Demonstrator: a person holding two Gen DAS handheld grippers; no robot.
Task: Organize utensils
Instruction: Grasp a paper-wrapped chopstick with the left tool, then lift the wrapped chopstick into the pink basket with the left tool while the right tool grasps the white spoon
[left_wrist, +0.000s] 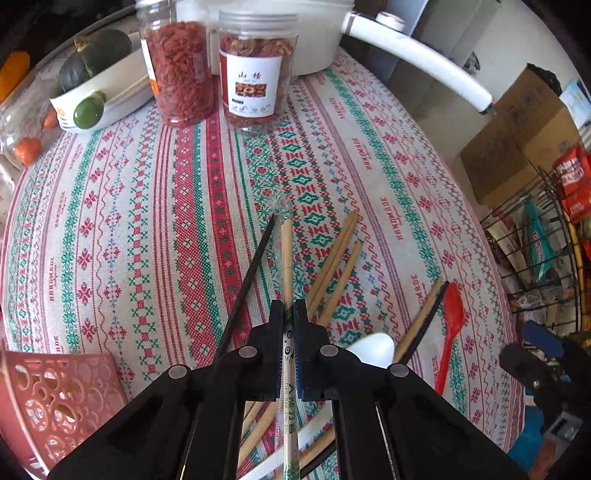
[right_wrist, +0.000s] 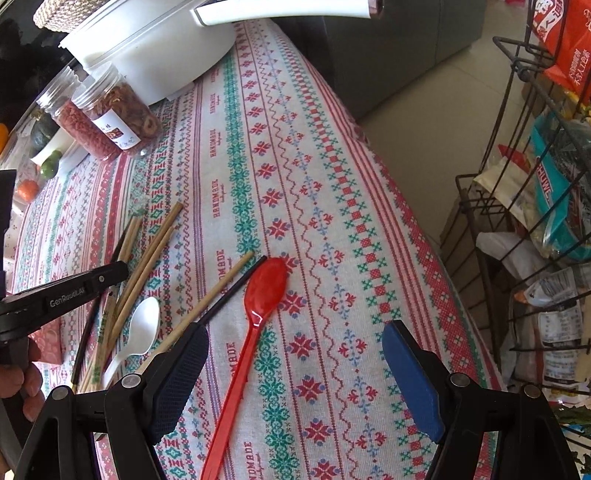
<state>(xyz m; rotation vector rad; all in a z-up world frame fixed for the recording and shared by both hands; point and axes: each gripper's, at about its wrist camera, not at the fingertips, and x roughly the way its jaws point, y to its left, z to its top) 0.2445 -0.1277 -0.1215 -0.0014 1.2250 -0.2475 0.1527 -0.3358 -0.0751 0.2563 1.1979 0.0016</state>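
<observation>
- Looking down the left gripper (left_wrist: 288, 314), we see its jaws closed on a pair of bamboo chopsticks in a clear printed wrapper (left_wrist: 287, 258), which runs up between the pads and lies on the table's red-and-green patterned cloth (left_wrist: 147, 221).
- Just left of the wrapped pair we find a thin black chopstick (left_wrist: 247, 288); just right, loose bamboo chopsticks (left_wrist: 334, 266) lie fanned out.
- Farther right we see a white plastic spoon (left_wrist: 373, 349), one bamboo and one black chopstick side by side (left_wrist: 421, 321), and a red plastic spoon (left_wrist: 450, 325).
- A pink perforated plastic basket (left_wrist: 55, 402) sits at the lower left.
- Our right gripper (right_wrist: 295, 373) hovers with jaws wide apart, the red spoon's handle between them and untouched.
- Two clear jars of dried red fruit (left_wrist: 221, 70) stand at the table's far edge.
</observation>
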